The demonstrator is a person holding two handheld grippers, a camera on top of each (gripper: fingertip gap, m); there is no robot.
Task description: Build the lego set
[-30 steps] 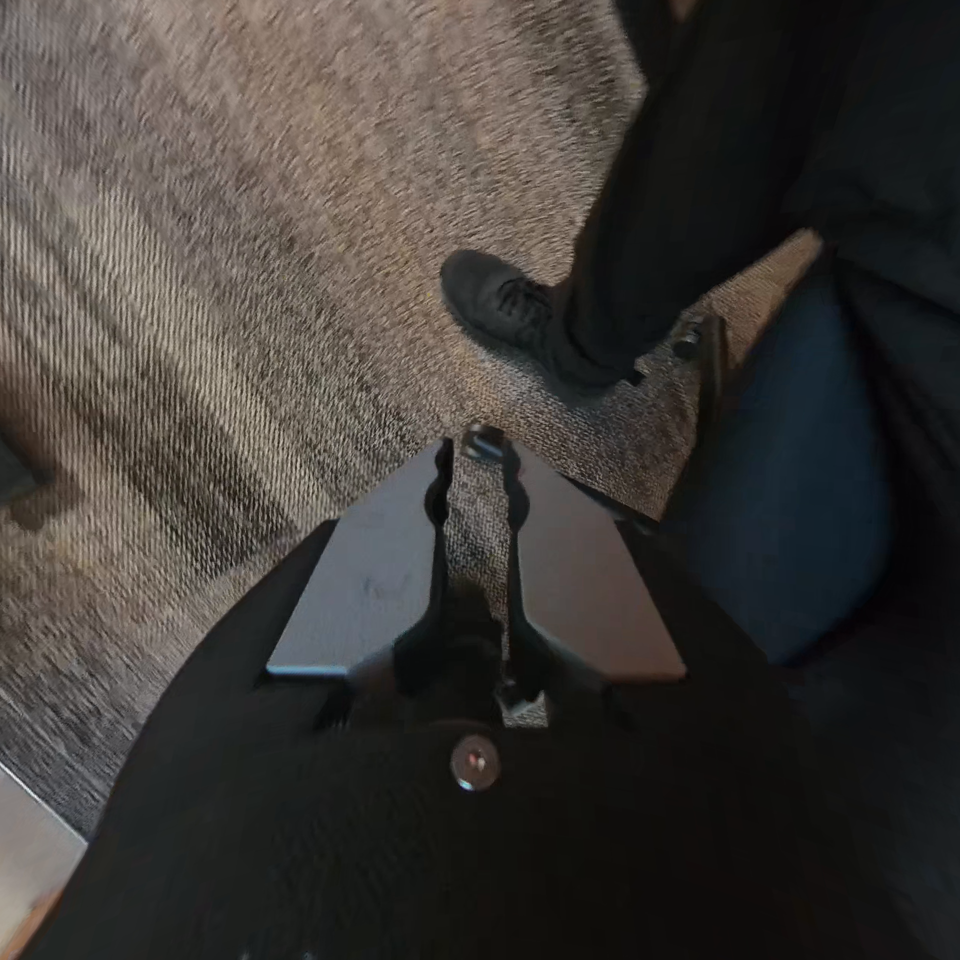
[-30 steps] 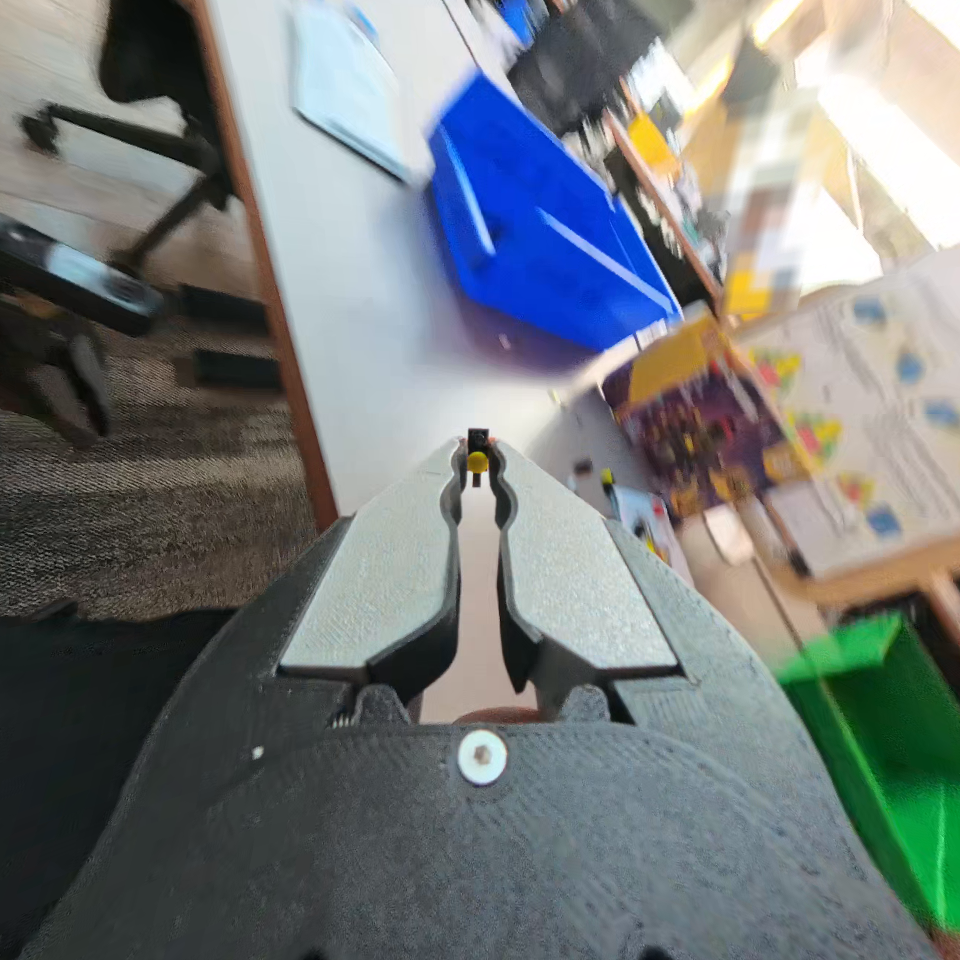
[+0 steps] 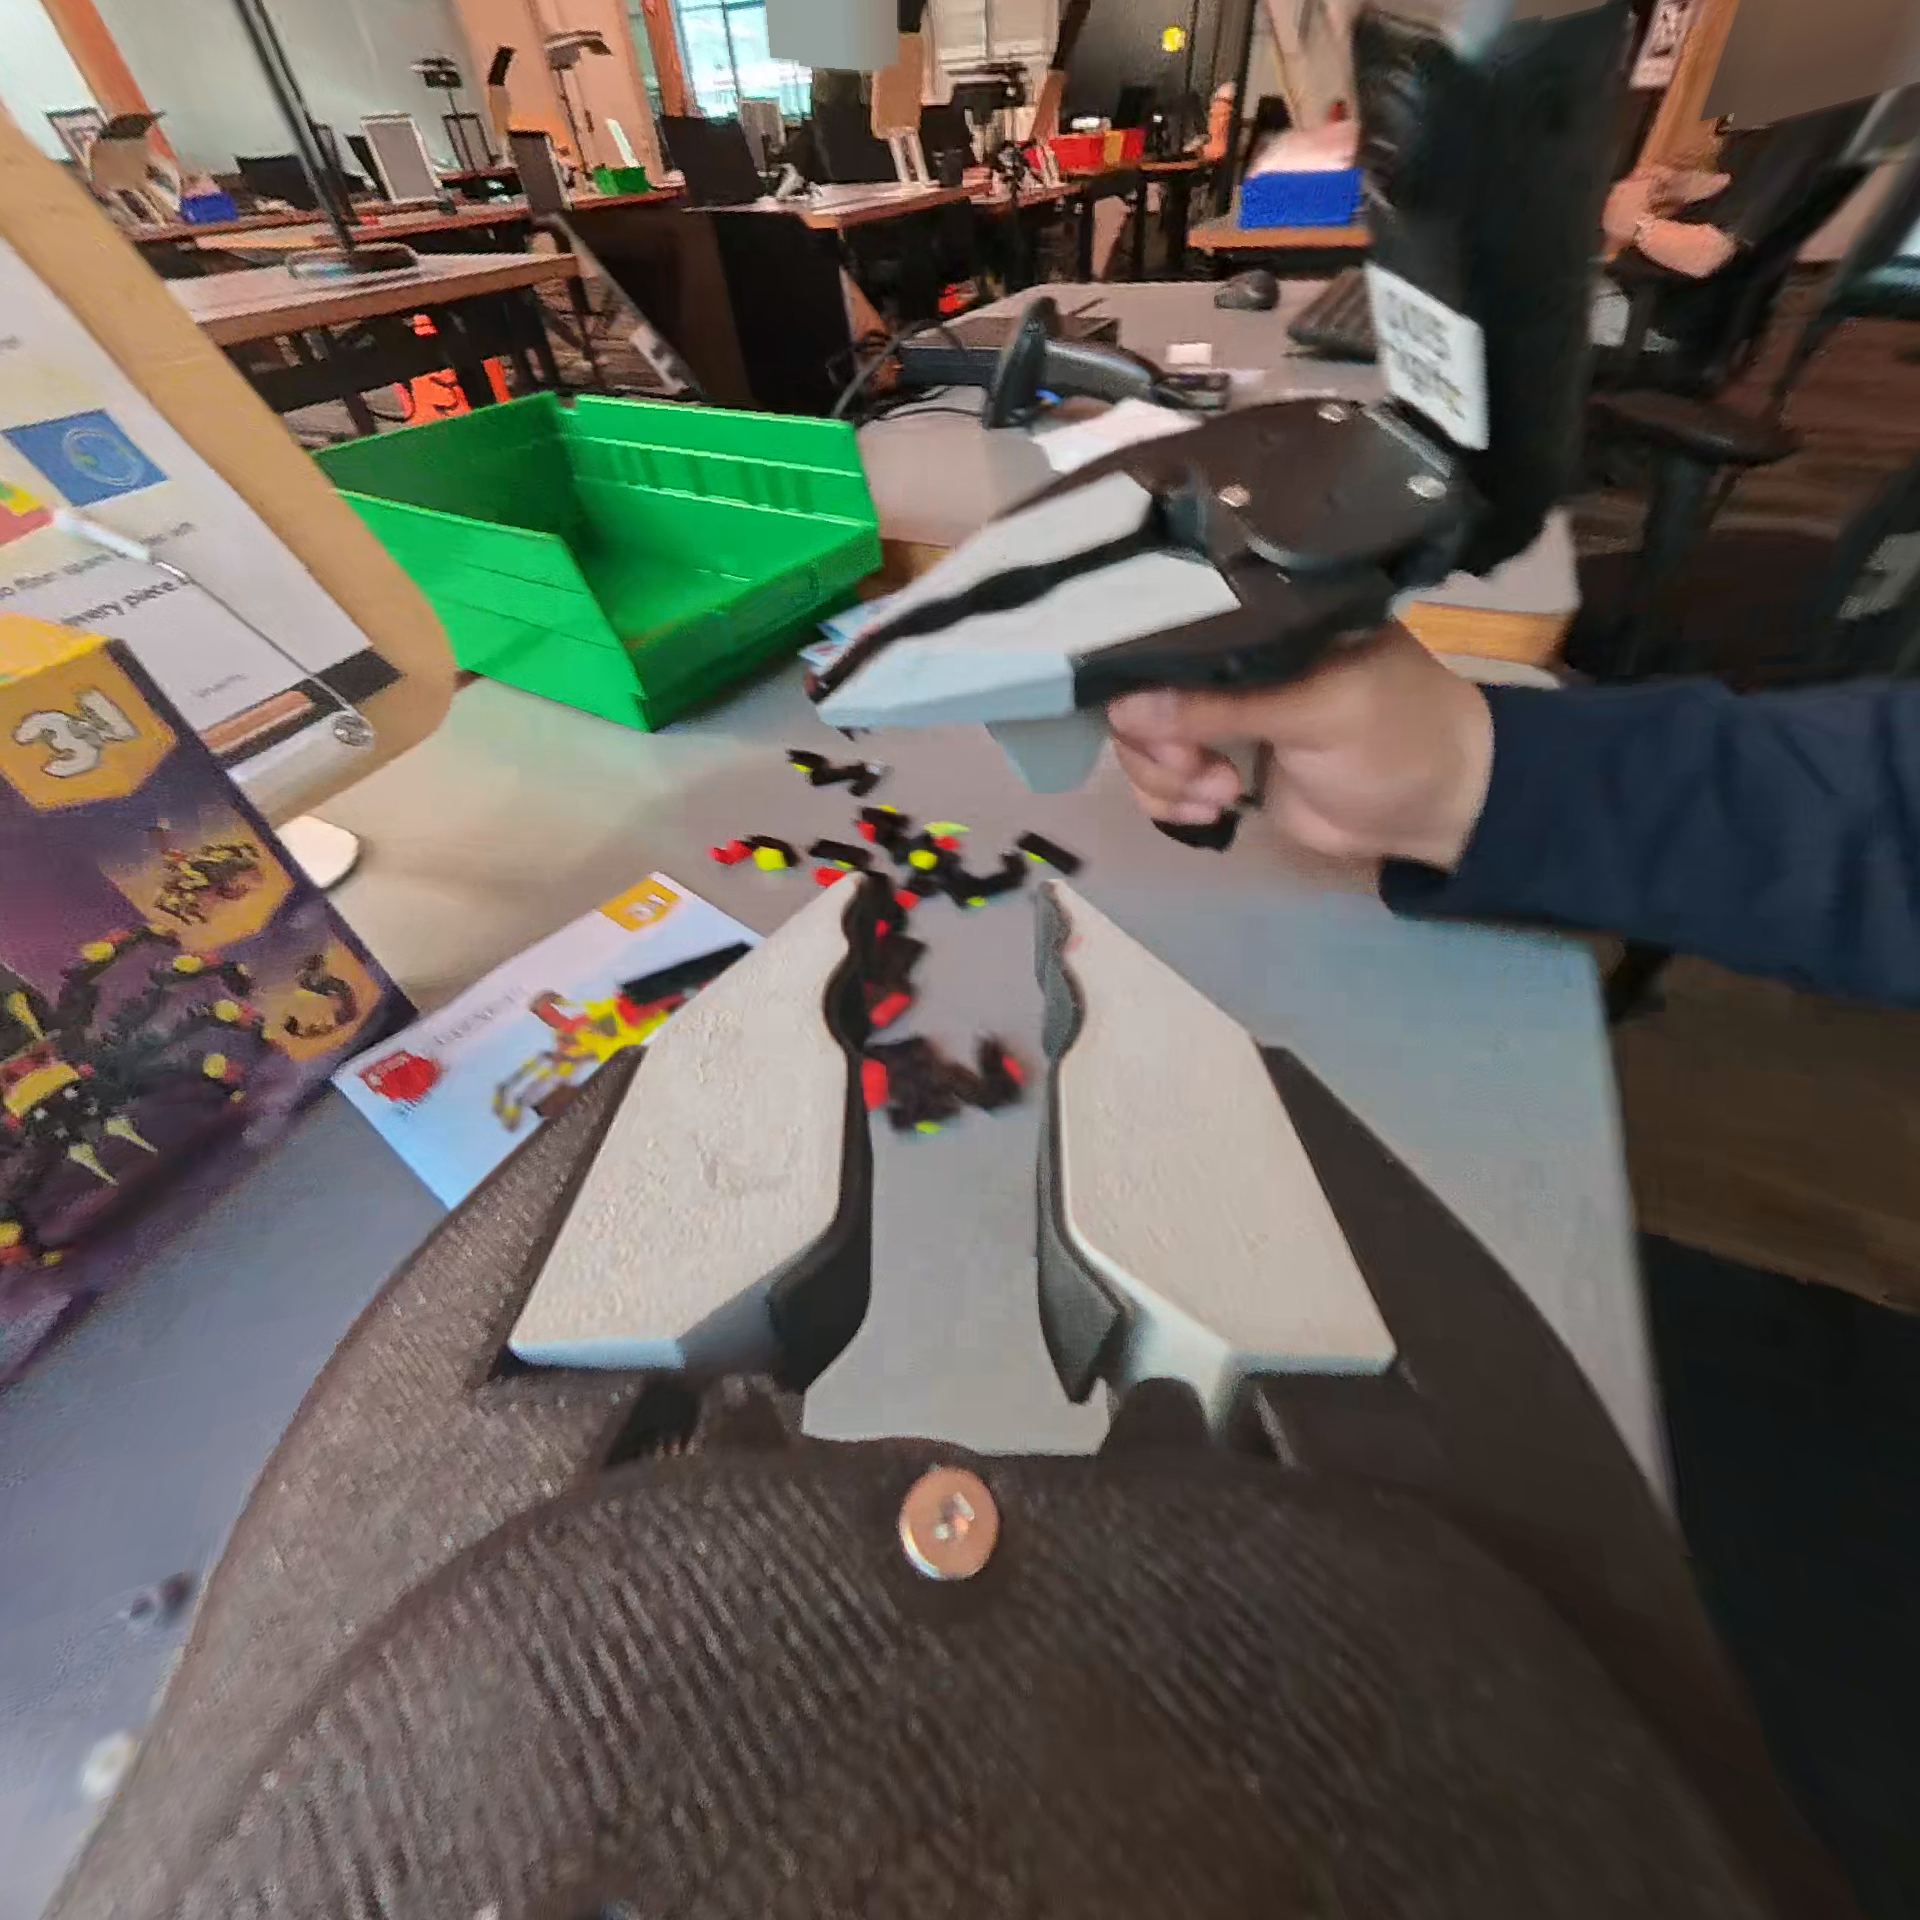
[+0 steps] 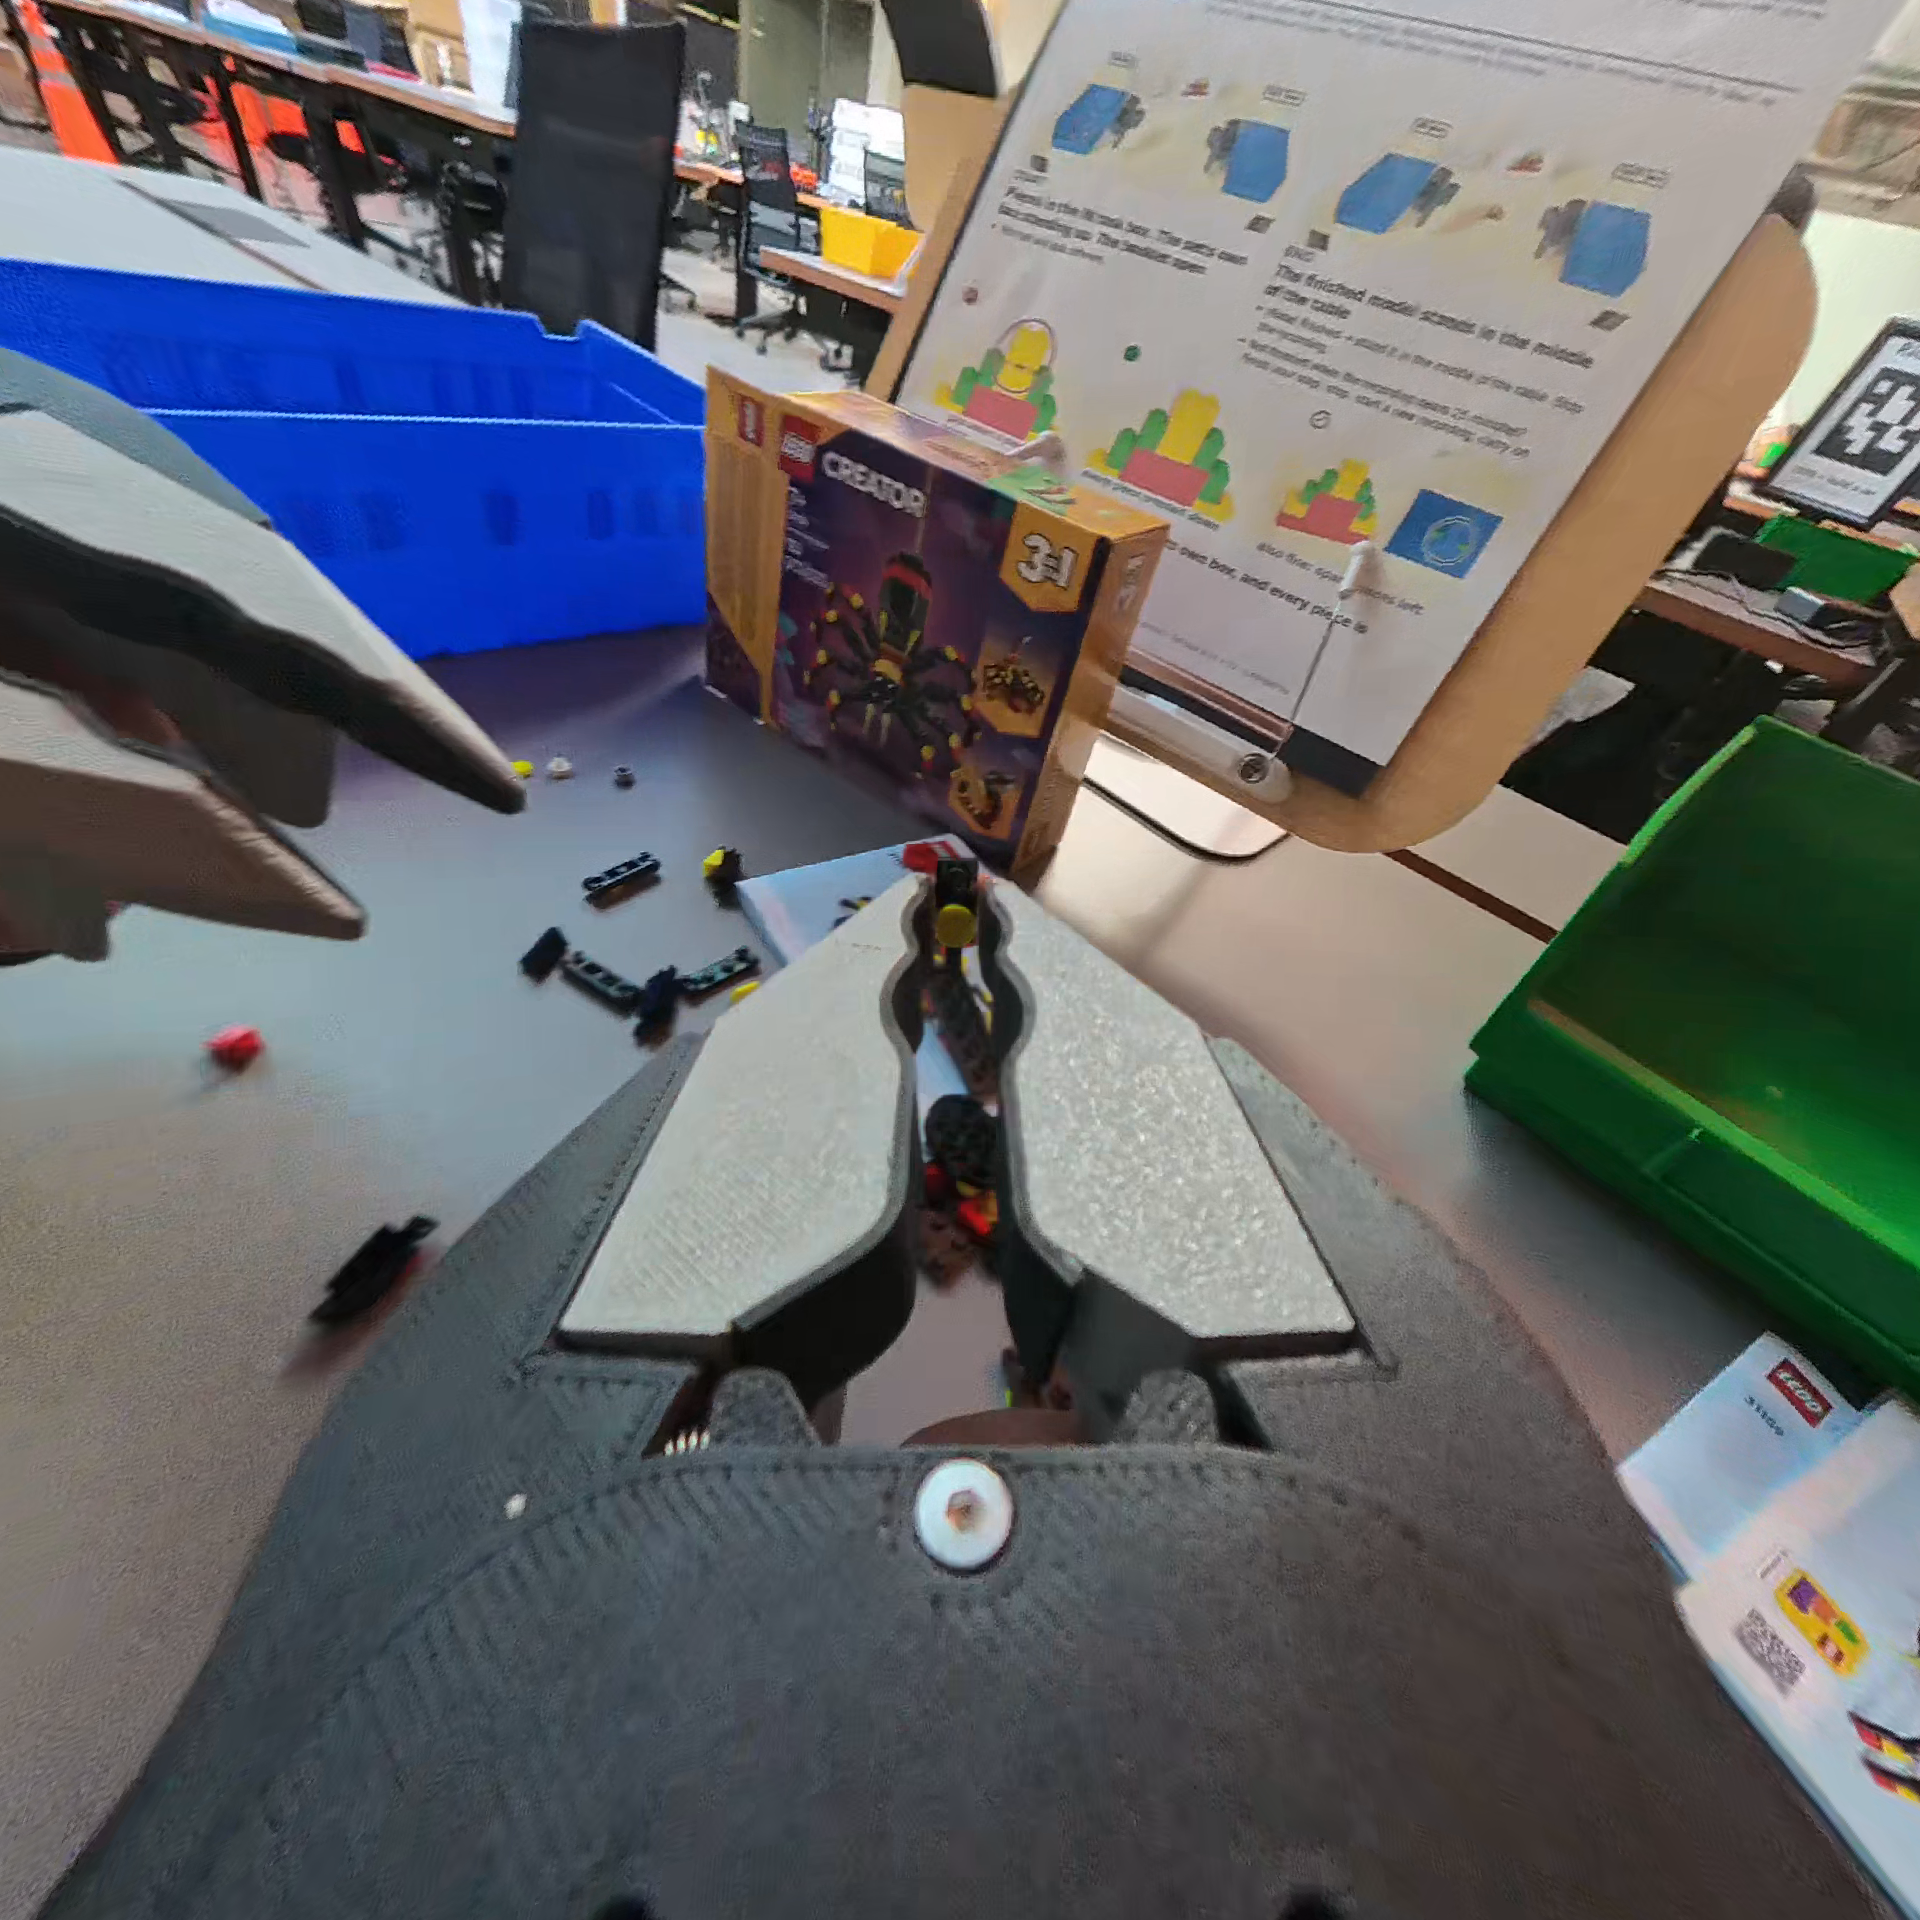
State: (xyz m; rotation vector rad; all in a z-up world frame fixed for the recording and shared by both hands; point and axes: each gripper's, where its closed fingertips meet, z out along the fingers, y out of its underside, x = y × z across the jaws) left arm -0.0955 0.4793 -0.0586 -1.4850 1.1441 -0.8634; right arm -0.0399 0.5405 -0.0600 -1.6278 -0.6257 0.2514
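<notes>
A small black-and-yellow lego piece [image 4: 951, 904] sits pinched at the right gripper [image 4: 954, 902] tips, above the table [image 4: 1299, 987]. Loose bricks [image 3: 914, 862] lie scattered below. The left gripper [image 3: 951, 914] hovers spread and empty. Mid-assembly, I judge: next, find its mate.

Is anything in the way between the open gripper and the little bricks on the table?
Nothing visible is. The left gripper is open above the loose bricks, with only bare table around them. The right gripper hovers farther back, off that path.
</notes>
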